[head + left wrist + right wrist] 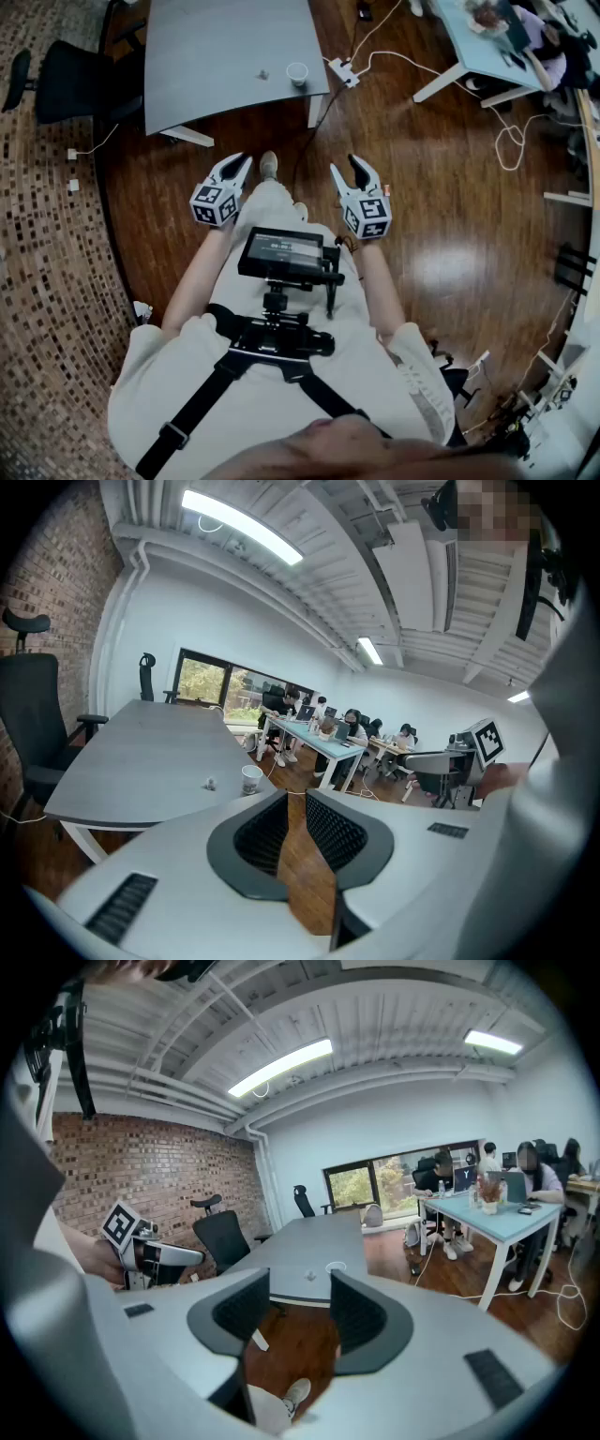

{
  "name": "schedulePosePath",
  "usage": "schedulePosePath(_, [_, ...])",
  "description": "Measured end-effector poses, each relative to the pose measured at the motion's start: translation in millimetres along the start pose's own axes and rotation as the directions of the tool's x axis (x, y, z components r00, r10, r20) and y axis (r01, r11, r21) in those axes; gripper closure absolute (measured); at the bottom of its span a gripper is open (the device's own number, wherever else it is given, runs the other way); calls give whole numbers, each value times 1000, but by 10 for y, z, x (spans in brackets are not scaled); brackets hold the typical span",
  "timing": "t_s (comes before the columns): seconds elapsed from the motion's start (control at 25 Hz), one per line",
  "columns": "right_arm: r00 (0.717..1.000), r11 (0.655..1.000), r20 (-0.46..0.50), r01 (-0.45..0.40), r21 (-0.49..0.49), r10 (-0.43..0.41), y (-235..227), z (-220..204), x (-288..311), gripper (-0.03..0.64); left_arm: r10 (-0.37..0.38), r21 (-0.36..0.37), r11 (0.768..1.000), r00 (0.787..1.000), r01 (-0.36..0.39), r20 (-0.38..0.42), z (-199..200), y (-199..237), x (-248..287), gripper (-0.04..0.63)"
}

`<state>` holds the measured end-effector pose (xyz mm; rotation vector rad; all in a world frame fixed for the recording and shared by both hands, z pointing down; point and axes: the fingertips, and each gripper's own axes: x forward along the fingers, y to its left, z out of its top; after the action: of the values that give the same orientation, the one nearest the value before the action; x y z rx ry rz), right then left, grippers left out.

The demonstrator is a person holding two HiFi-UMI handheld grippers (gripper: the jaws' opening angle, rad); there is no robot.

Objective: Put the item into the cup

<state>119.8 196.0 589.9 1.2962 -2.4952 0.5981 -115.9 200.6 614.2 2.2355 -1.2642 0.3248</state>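
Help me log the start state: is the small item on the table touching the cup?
Apart. The head view shows a strip of bare grey tabletop between the small item and the cup.

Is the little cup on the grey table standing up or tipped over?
Standing up. The cup shows its round open mouth facing up, and it rises straight from the table.

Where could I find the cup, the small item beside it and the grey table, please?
cup (pixel 297 73), head view, on its open top.
small item (pixel 263 74), head view, on its middle.
grey table (pixel 211 47), head view, on a bare part of its top.
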Motion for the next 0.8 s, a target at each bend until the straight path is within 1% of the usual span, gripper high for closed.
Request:
schedulePosePath(0.24, [1000,1000,10,1,-17,-1,18,133,40,400,-3,34,999,1000,3,-2,123,36,119,537])
schedulePosePath(0.36, [1000,1000,11,12,-7,-12,-26,197,49,408,-13,46,999,1000,14,-10,195,38,165,537])
schedulePosePath(0.48, [1000,1000,9,20,8,-20,-137,266,355,408,-14,51,999,1000,16,-24,286,300,387,537])
schedulePosePath(0.64, [1000,1000,-3,25,16,-25,-182,366,755,408,-17,38,999,999,18,-36,416,676,634,538])
schedulePosePath(0.8, [999,999,-9,34,26,-34,-227,471,1045,408,-30,53,998,998,33,-58,579,935,832,537])
